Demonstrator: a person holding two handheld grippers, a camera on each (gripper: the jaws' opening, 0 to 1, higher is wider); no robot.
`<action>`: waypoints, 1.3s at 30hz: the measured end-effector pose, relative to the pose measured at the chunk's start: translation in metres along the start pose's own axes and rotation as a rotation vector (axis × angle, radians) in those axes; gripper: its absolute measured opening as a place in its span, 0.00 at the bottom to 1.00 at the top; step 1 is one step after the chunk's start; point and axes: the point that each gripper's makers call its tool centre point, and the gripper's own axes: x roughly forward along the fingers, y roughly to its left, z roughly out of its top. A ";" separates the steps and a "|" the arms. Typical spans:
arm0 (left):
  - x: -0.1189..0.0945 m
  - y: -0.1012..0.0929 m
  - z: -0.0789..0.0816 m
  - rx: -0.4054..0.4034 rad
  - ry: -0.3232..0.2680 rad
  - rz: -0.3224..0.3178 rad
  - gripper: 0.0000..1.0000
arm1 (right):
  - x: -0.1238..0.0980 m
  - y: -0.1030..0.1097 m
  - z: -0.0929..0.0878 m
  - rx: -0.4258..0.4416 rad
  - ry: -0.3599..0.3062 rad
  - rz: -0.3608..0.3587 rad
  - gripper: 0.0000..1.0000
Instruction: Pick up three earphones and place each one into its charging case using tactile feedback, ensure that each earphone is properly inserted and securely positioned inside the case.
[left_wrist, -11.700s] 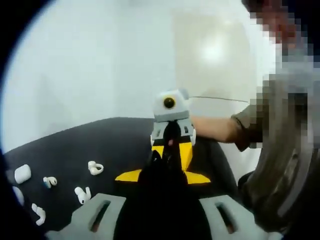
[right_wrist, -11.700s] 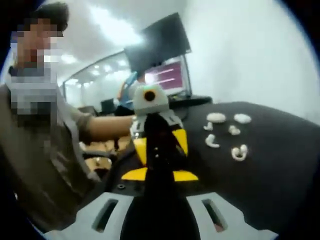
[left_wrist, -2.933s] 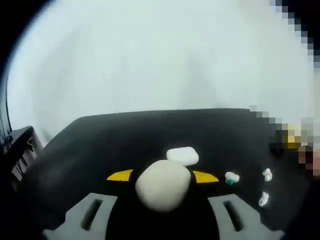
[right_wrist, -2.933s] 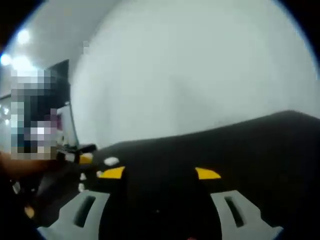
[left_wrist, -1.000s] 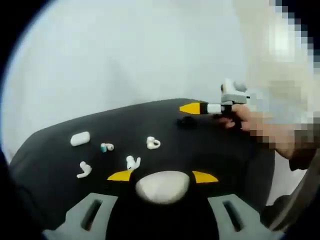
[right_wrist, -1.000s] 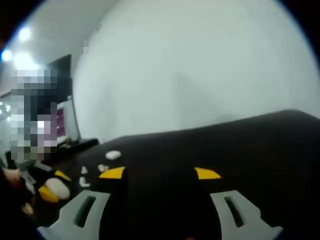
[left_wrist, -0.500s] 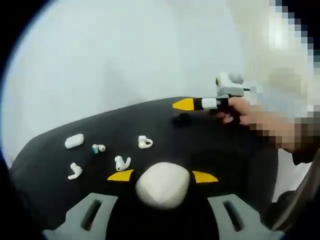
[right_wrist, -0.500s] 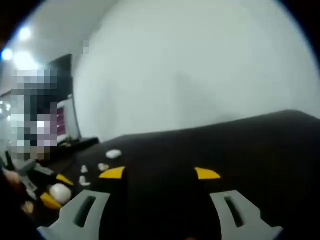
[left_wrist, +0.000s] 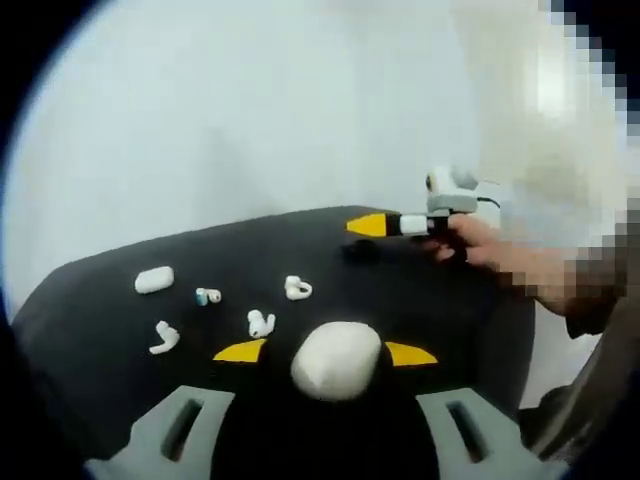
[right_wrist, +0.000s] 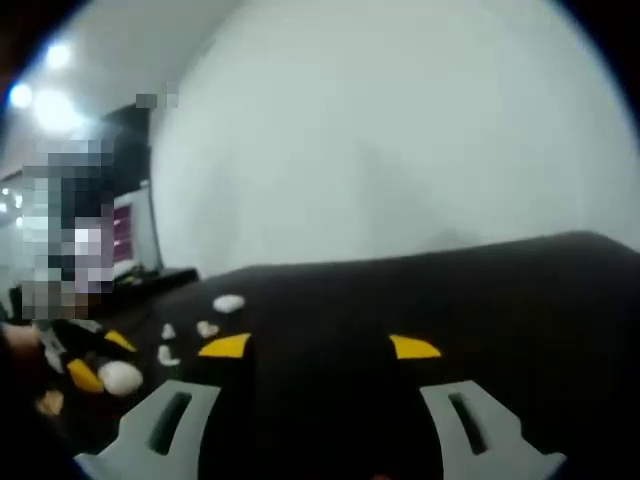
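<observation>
Left gripper view: left gripper (left_wrist: 325, 352) is clamped on a smooth white egg-shaped charging case (left_wrist: 336, 361), held between the yellow-tipped jaws at 6 o'clock, above the black table (left_wrist: 120, 300). Lid seam can't be resolved, so open or shut is unclear. Loose pieces lie at 9–10 o'clock: white pill-shaped case (left_wrist: 153, 280) farthest out, small earbud with a teal tip (left_wrist: 207, 296) beside it, white stemmed earbud (left_wrist: 164, 338) nearest the edge, white twin-stem earbud (left_wrist: 260, 323) just off the left yellow tip, white ear-hook earbud (left_wrist: 297, 289) toward 11. All small, glossy, likely slippery. Right gripper (left_wrist: 385, 224) sits at 1 o'clock over the far table edge, in the person's hand (left_wrist: 470, 240). Right gripper view: its jaws (right_wrist: 315, 348) stand apart with nothing between them; the held case (right_wrist: 120, 377) shows at 8 o'clock. Advice: keep the case level and steady, bring the right gripper to one bud, pinch across the body not the stem, seat until resistance is felt.
</observation>
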 end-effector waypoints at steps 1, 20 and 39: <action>-0.002 0.002 0.002 -0.004 -0.010 -0.005 0.41 | 0.000 0.001 0.000 -0.006 0.001 0.002 0.53; -0.014 0.013 -0.006 -0.112 -0.076 -0.191 0.35 | -0.025 0.157 -0.049 -0.191 0.217 0.705 0.31; -0.012 -0.007 -0.014 -0.081 -0.036 -0.272 0.36 | -0.048 0.188 -0.076 -0.362 0.283 0.872 0.28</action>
